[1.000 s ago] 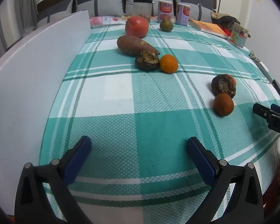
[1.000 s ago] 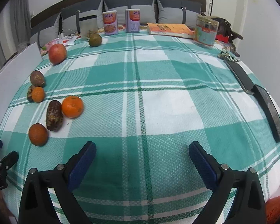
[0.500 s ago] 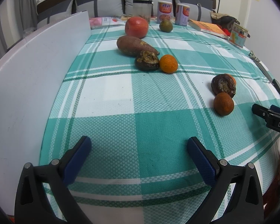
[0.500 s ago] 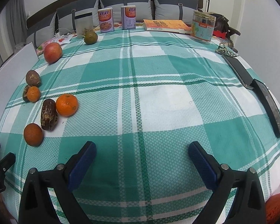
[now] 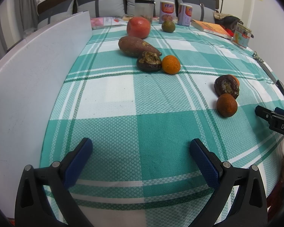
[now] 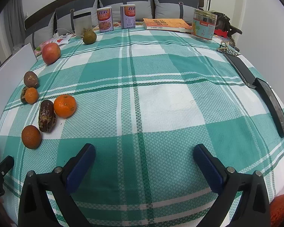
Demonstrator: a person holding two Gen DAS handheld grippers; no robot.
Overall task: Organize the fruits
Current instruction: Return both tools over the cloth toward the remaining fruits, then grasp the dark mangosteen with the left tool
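Left gripper point(image 5: 141, 156) fingers spread wide, nothing between them, over the checked tablecloth point(image 5: 161, 128). Right gripper point(image 6: 143, 158) fingers likewise wide apart and empty.

Fruit relative to the sweet potato point(image 5: 137, 46): red apple point(image 5: 138, 27) just behind it, green citrus point(image 5: 168, 26) further back-right. Dark shrivelled fruit point(image 5: 149, 61) touching its tip, small orange point(image 5: 170, 64) against that. Well apart to the front-right: another dark fruit point(image 5: 226, 87), dull orange point(image 5: 226, 105) just beside it, bright orange point(image 6: 65, 106) behind. White board point(image 5: 28, 79) on its left.
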